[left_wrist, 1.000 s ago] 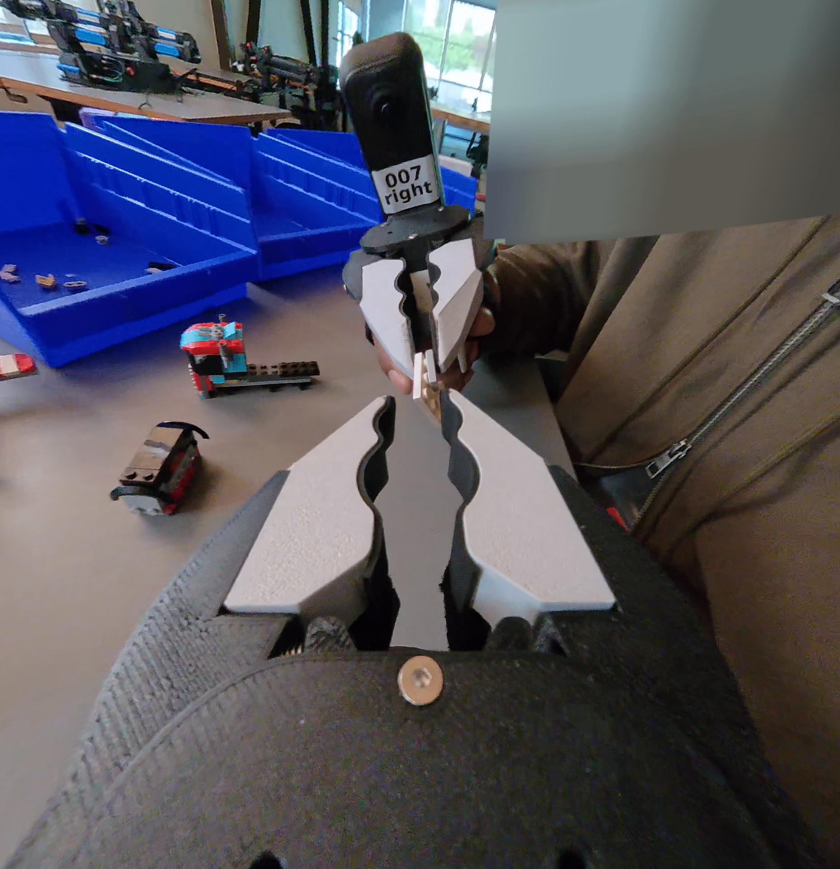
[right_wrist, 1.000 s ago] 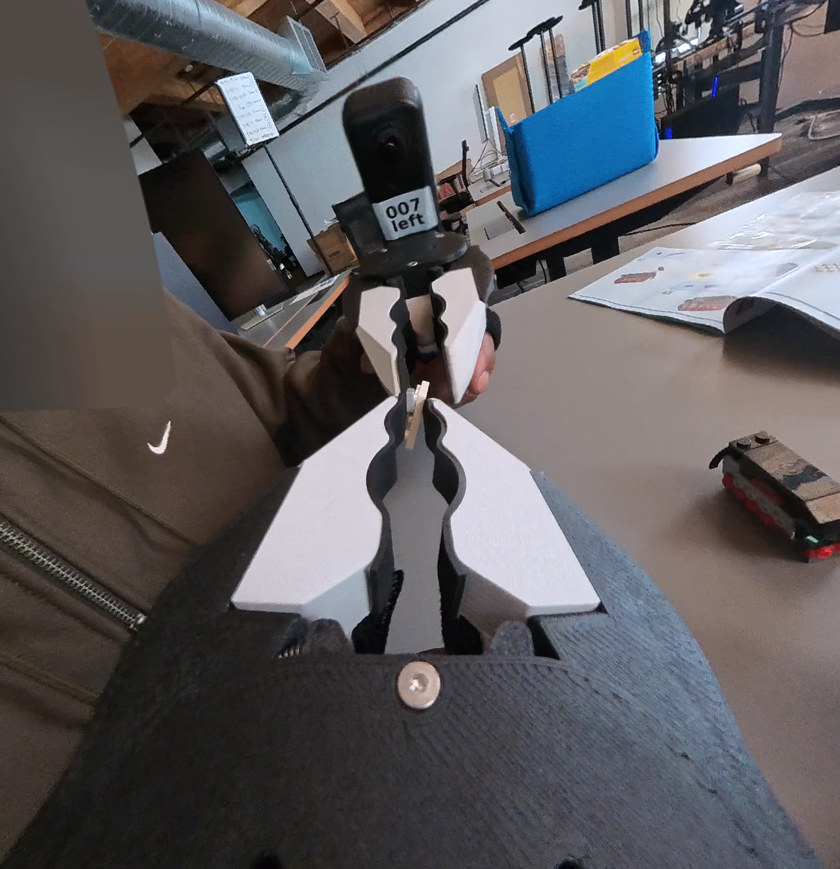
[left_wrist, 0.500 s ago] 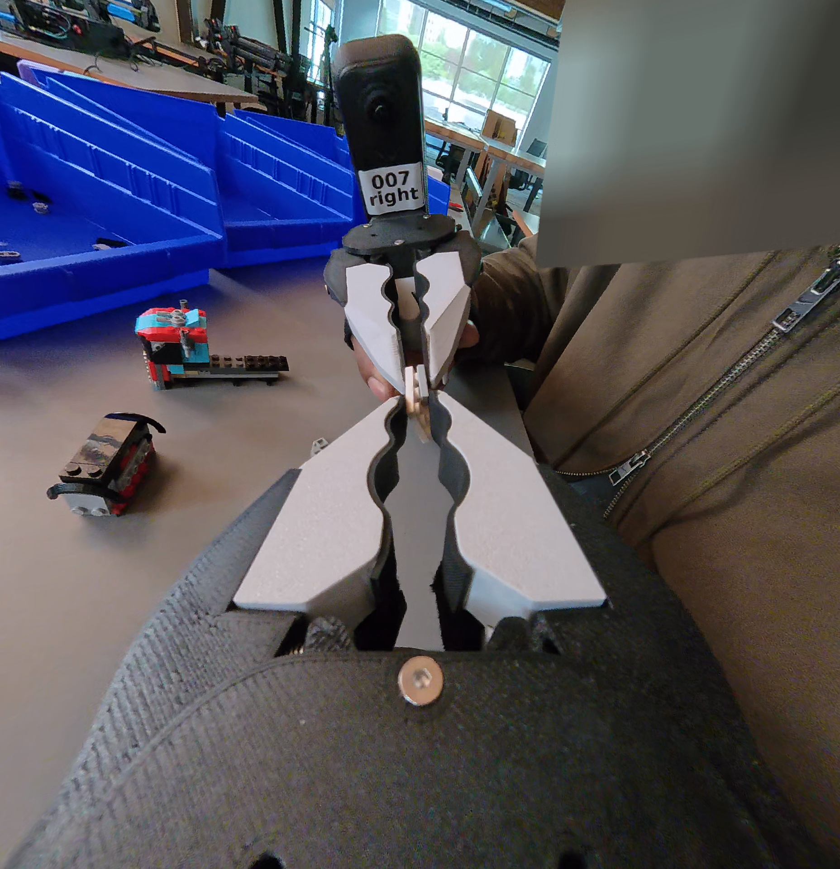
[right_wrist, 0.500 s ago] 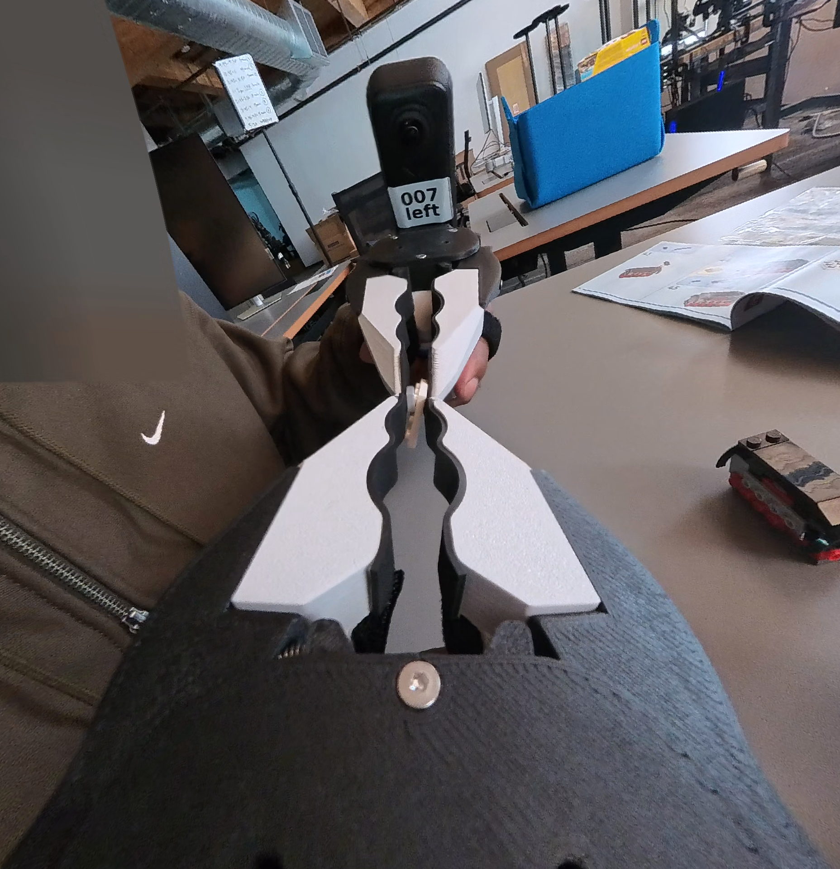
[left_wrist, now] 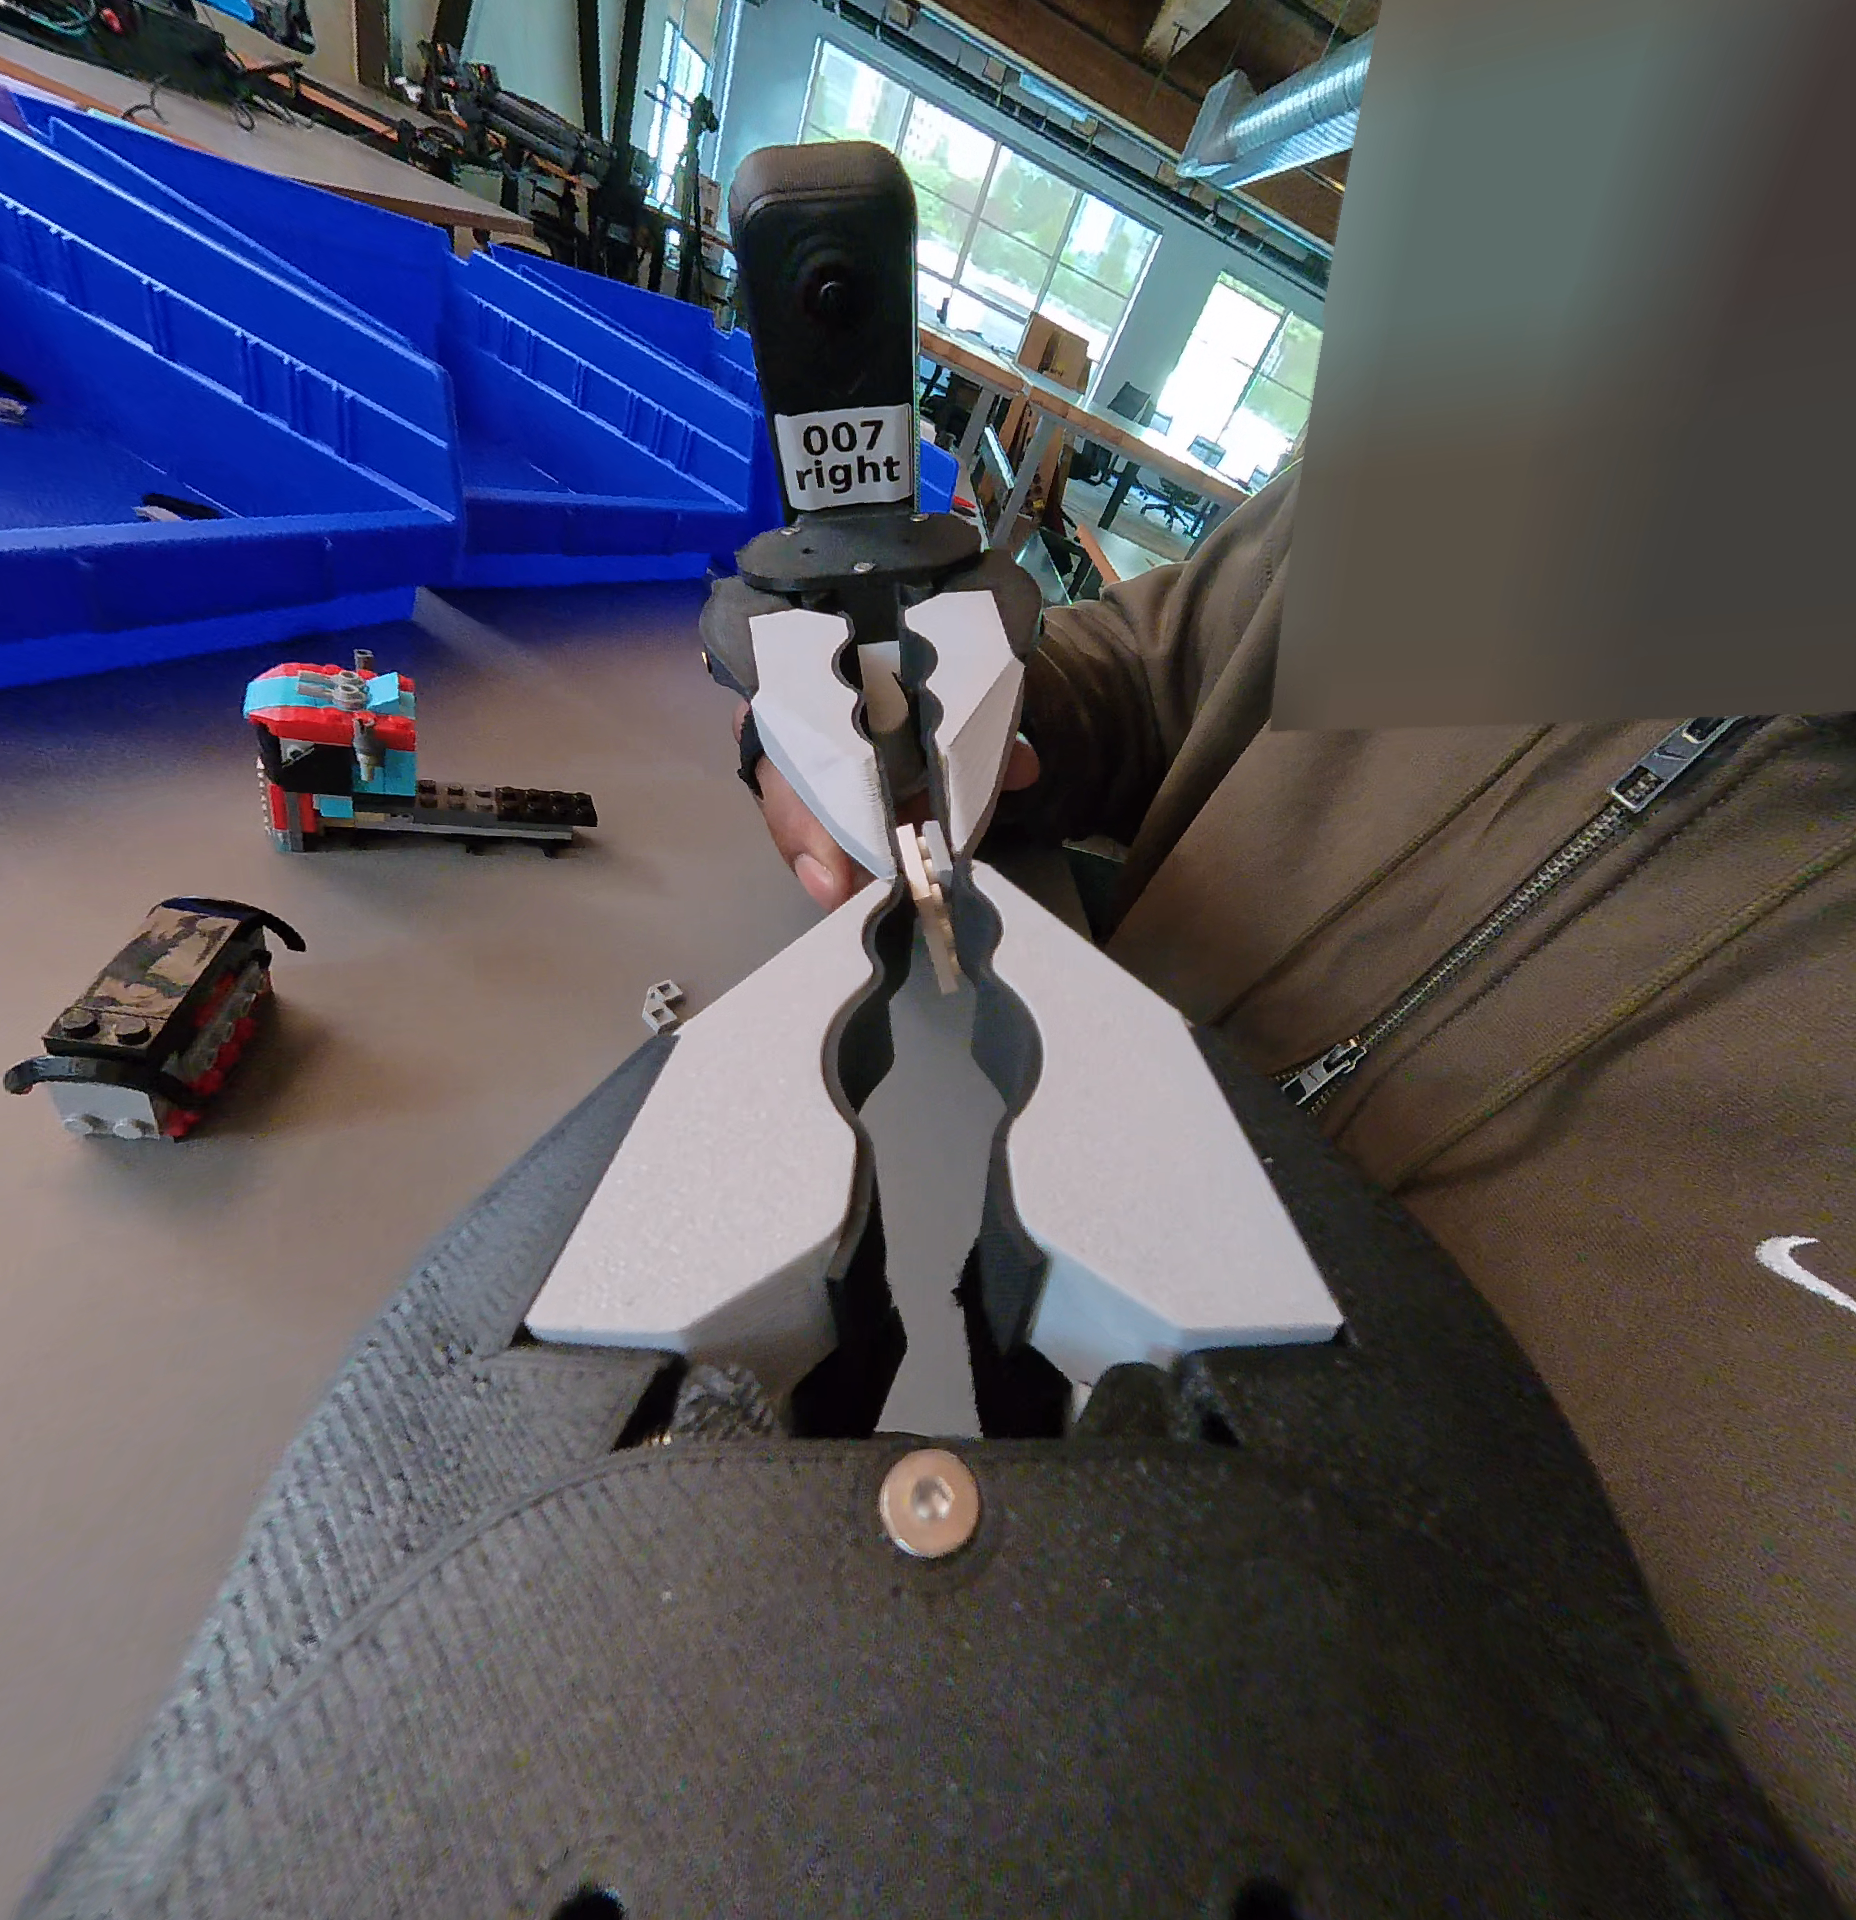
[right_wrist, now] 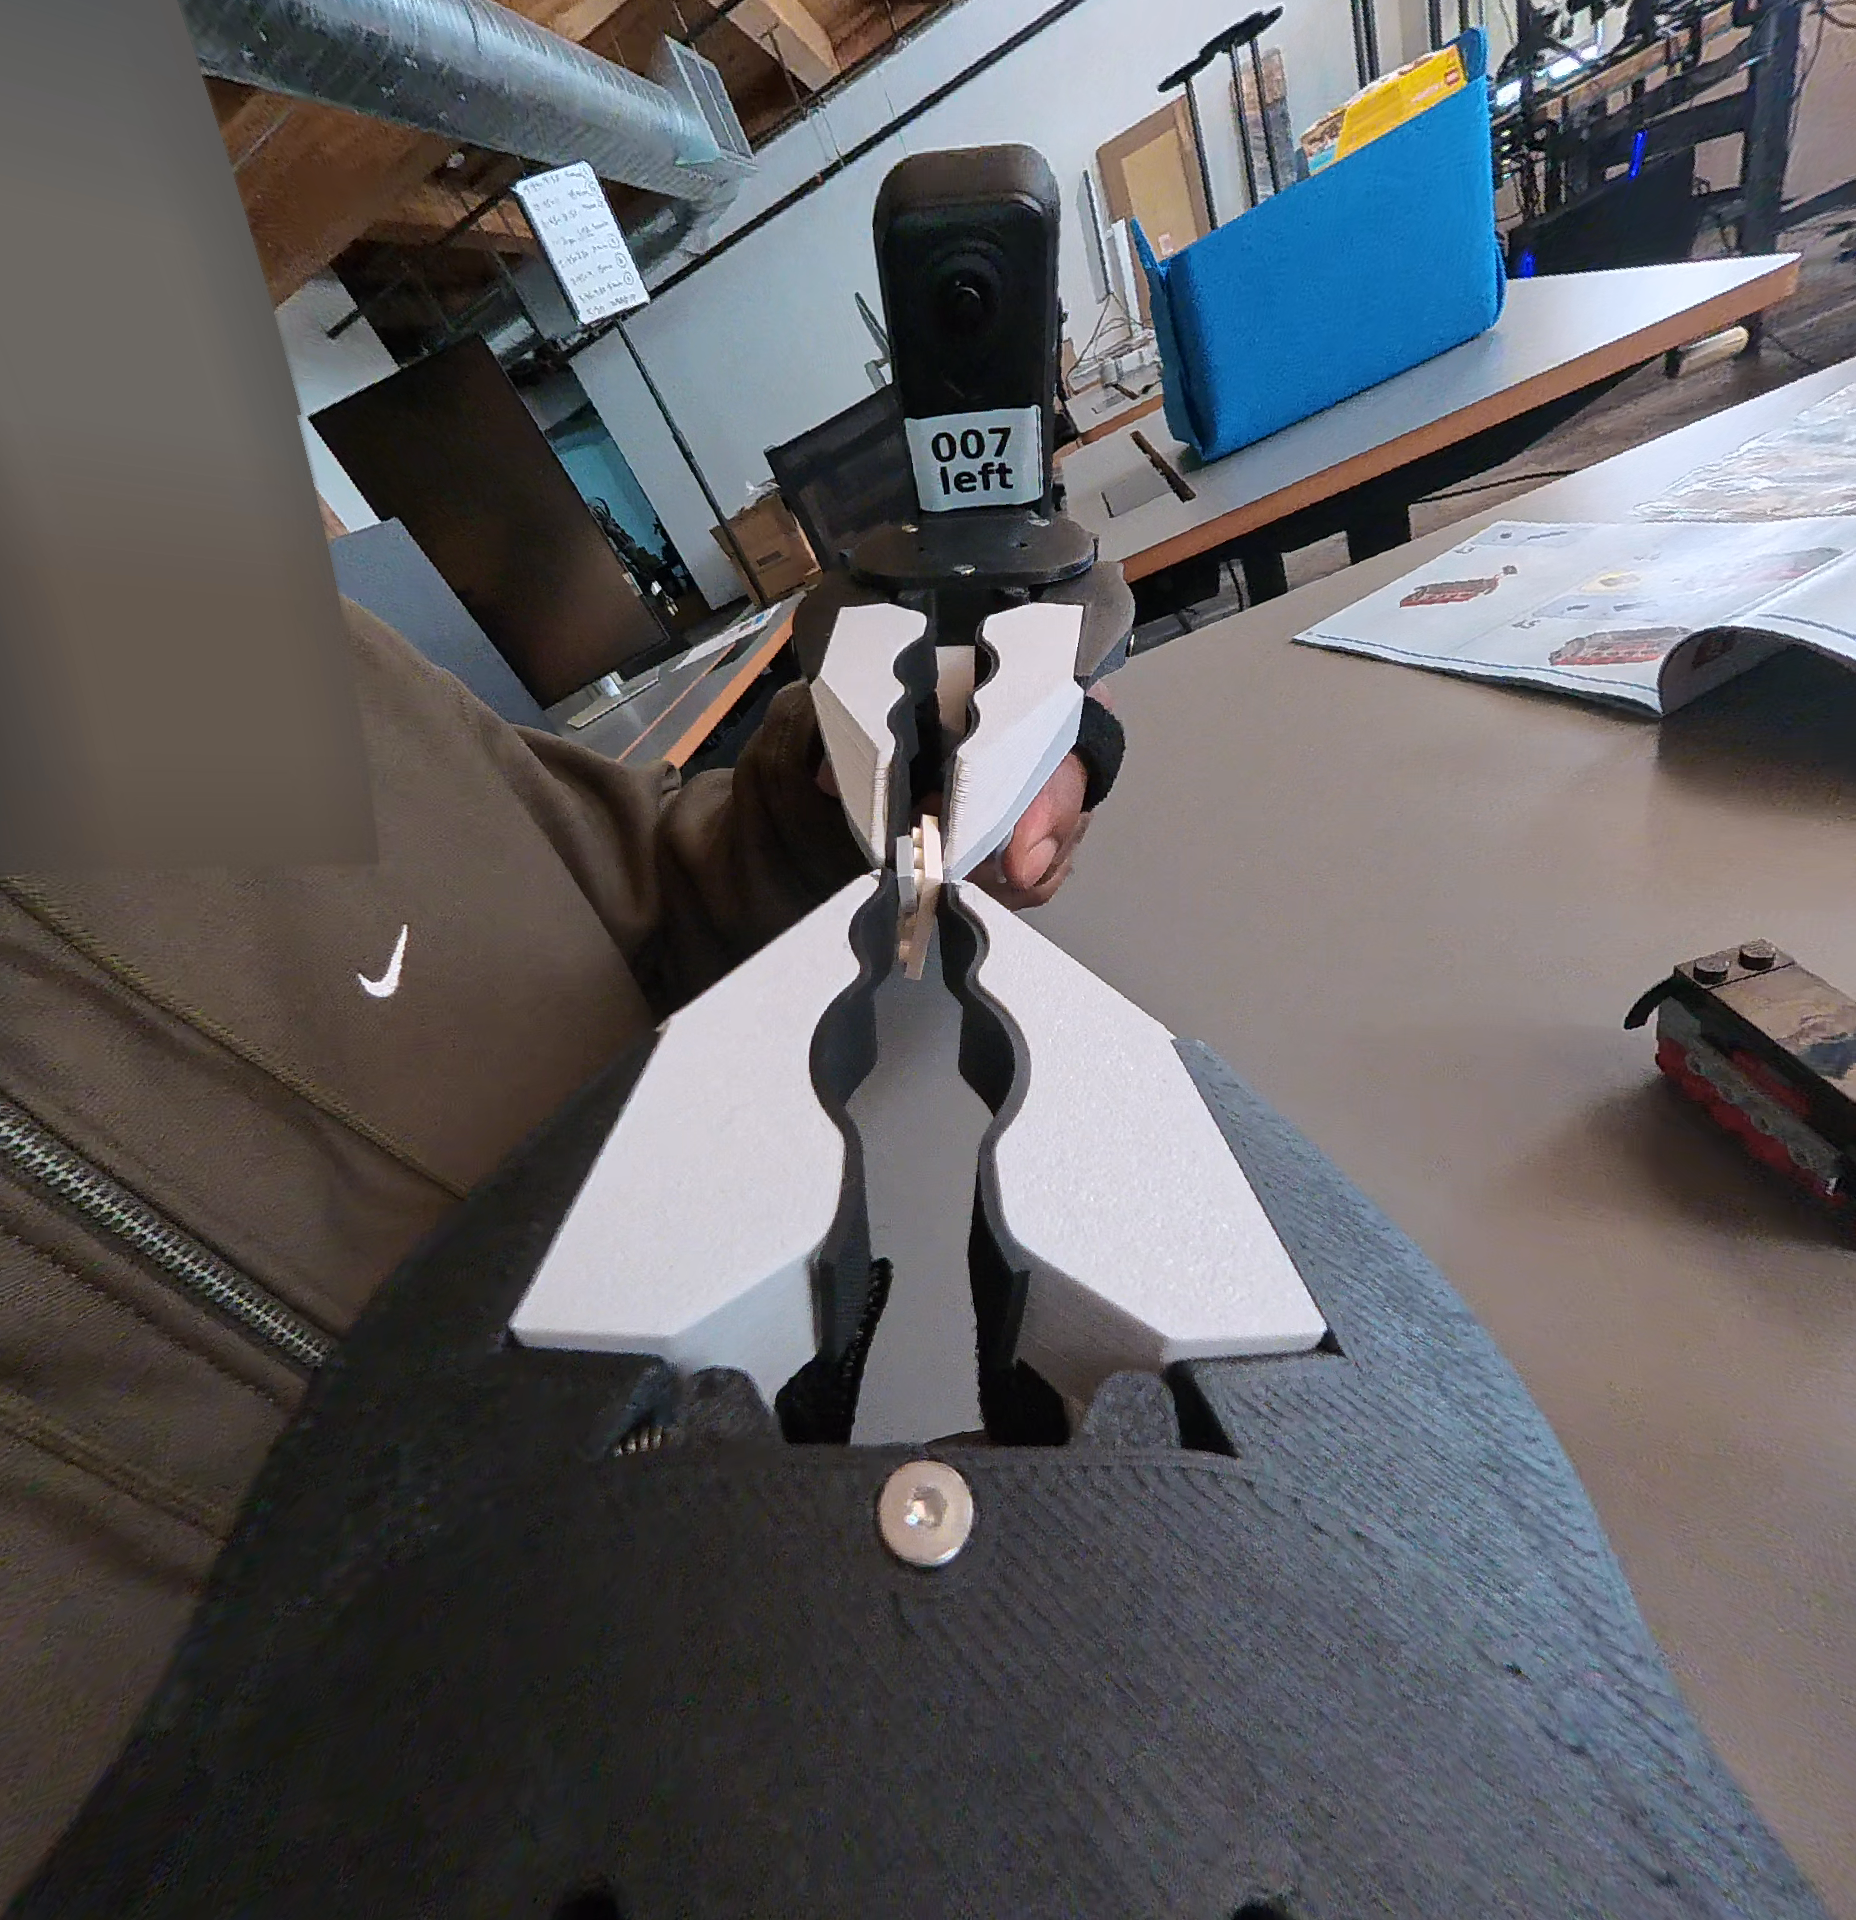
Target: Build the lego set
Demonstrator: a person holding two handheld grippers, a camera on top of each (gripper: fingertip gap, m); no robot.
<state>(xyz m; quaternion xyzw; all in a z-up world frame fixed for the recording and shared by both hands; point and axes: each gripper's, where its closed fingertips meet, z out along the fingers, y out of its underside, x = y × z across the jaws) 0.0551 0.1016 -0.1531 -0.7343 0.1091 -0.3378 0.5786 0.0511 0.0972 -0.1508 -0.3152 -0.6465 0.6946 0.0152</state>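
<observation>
The left gripper and the right gripper meet tip to tip in the middle of both frames, held up above the grey-brown table in front of a person in an olive zip jacket. Between the tips sit two thin toy plates stacked together, one tan plate and one light grey plate. Each gripper's fingers are drawn close and pinch this small stack from its own end; the pads look pressed on it. Which plate belongs to which gripper is hard to say, since the pieces overlap right where the four fingertips meet.

In the left wrist view, the right gripper comes down from the upper centre, with a hand behind it. At the left of that frame a red, teal and black brick truck stands on the table, and lower left lies a black and red brick block. A tiny grey piece lies just beside the left gripper's left finger. Blue bins fill the upper left.

In the right wrist view, the black and red brick block lies at the right edge, and an open instruction booklet lies at the upper right. A blue felt box stands on a farther table.
</observation>
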